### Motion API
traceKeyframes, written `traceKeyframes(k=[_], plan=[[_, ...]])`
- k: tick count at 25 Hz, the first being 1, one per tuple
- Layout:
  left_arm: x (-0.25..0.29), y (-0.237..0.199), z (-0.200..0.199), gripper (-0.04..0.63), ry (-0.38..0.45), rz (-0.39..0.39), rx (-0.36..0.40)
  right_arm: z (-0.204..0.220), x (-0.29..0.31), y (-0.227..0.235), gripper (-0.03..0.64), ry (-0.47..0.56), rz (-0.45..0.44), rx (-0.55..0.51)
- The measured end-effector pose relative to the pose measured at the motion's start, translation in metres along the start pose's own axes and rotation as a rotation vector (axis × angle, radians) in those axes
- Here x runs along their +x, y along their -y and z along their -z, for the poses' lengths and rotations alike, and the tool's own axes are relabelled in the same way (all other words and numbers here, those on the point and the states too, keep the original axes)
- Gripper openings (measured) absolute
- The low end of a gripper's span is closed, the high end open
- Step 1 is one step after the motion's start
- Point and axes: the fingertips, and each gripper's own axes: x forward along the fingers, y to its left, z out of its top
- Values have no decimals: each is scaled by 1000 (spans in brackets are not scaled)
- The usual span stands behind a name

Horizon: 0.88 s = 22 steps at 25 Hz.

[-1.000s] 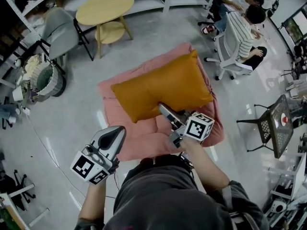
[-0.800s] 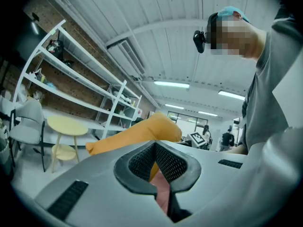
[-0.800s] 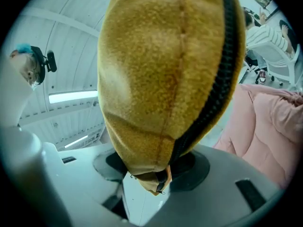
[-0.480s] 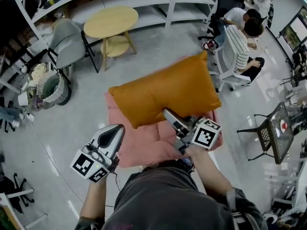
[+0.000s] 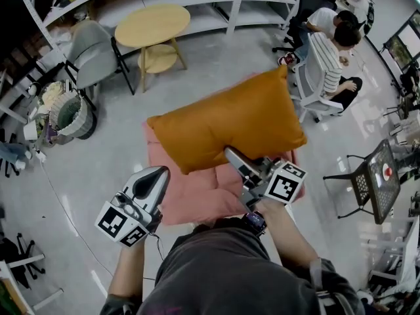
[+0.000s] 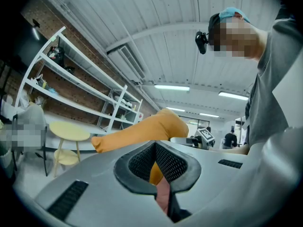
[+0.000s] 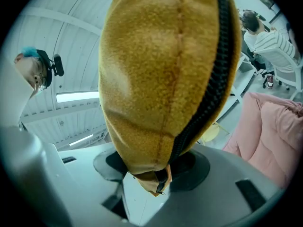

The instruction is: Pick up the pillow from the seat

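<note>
Right tongs (image 5: 231,153) pinching the mustard pillow (image 5: 226,126) at its near edge, by the zipper (image 7: 208,89) corner. Pillow is held in the air, clear of the pink seat (image 5: 197,195), and covers the seat's far edge and far-right corner in the head view. Left tongs (image 5: 157,174) pressed together, nothing in them, off the seat's near-left corner over the floor (image 5: 98,169).

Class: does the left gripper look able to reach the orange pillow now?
Probably yes: the left gripper is empty, with nothing between it and the pillow, which the right gripper holds above the pink seat.
</note>
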Motion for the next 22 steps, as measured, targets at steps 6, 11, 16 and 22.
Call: traceKeyframes(k=[6,11,16,22], plan=[[1,-6,1,11,-2,-1,-9,-1,5,1,212,-1,1,18],[6,-10,0,11,1,-4,-16,-4,7,4,212,-6,0,32],[11,-13,-1,11,3,-5,-14,-8,11,6,212,-11,-11,30],[13,-13,2,11,3,-7,-14,-8,13,8,212,-20,-19,28]])
